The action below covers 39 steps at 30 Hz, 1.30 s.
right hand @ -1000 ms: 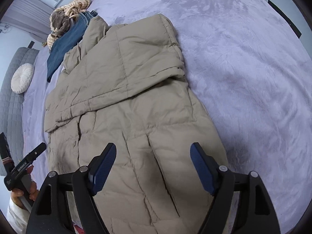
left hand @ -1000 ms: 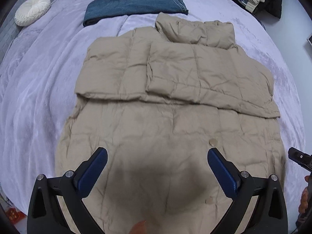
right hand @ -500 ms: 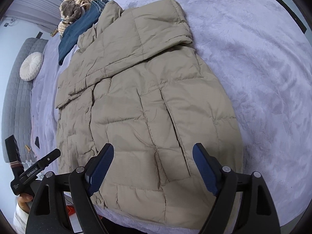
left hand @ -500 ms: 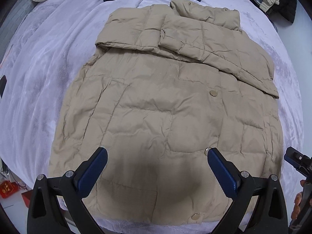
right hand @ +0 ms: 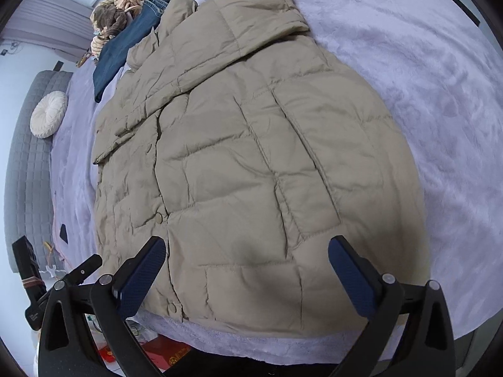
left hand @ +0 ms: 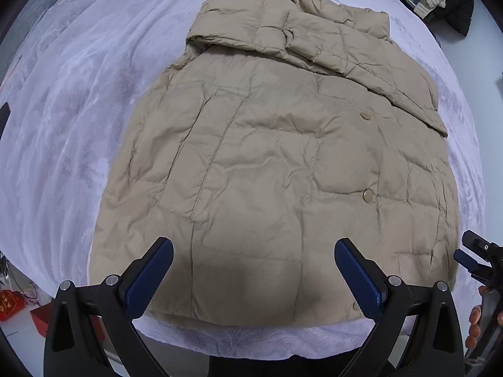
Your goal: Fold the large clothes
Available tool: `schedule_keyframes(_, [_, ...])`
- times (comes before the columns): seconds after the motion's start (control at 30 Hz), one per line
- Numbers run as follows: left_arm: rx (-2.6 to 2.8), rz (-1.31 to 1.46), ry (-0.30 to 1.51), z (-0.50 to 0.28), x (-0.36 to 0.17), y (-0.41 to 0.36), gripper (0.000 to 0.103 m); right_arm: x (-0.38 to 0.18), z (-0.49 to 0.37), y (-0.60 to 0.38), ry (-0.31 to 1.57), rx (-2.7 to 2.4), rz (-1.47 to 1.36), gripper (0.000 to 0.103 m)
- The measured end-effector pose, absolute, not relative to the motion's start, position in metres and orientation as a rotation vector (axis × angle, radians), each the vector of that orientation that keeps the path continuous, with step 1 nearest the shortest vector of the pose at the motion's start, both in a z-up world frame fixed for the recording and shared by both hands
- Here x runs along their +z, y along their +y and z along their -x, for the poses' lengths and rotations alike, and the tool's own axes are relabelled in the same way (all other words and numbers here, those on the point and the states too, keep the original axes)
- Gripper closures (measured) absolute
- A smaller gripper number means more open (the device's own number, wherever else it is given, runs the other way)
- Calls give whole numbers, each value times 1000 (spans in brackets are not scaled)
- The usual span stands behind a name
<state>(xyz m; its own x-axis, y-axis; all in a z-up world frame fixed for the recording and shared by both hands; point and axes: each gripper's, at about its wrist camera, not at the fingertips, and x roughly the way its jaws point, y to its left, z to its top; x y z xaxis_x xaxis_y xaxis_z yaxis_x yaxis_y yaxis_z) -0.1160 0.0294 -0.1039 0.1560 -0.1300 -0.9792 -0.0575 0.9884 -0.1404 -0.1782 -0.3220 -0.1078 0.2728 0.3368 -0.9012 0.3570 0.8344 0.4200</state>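
Both sets of tongs, left point(left hand: 253, 275) and right point(right hand: 246, 271), hang released over the near hem of the beige quilted puffer jacket point(left hand: 283, 157), its long axis running away across the lilac fleece bed point(left hand: 63, 125).

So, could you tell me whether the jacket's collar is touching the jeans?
Touching. The right wrist view shows the jacket collar lying against the jeans with no blanket visible between them.
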Motion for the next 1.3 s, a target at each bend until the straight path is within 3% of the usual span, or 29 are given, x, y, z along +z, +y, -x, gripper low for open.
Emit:
schedule_keyframes(0.47, [-94, 462, 1503, 183, -149, 130, 0, -142, 271, -345, 1282, -191, -994, 0])
schedule_keyframes(0.8, [-148, 653, 1463, 176, -177, 133, 1, -177, 286, -355, 1204, -203, -1253, 0])
schedule_keyframes(0.9, [-158, 692, 1434, 165, -177, 131, 17, -179, 283, -359, 1142, -191, -1314, 0])
schedule_keyframes(0.93, [-160, 698, 1429, 162, -178, 130, 27, -181, 281, -360, 1119, -182, -1341, 0])
schedule_keyframes(1.07, [-176, 663, 1422, 151, -177, 124, 85, -188, 278, -361, 1083, -190, -1432, 4])
schedule_keyframes(1.1, [-181, 660, 1411, 150, -175, 126, 86, -190, 278, -361, 1076, -186, -1452, 15])
schedule_keyframes(1.13, [-187, 664, 1395, 150, -171, 128, 86, -193, 278, -360, 1071, -181, -1477, 32])
schedule_keyframes(1.17, [-193, 664, 1381, 150, -167, 132, 89, -195, 280, -359, 1071, -179, -1494, 40])
schedule_keyframes(1.2, [-201, 656, 1367, 149, -162, 134, 90, -196, 281, -358, 1070, -178, -1504, 61])
schedule_keyframes(1.23, [-208, 644, 1354, 148, -156, 135, 90, -196, 281, -357, 1076, -186, -1495, 91])
schedule_keyframes(1.3, [-225, 623, 1326, 146, -143, 137, 90, -191, 280, -355, 1084, -201, -1447, 95])
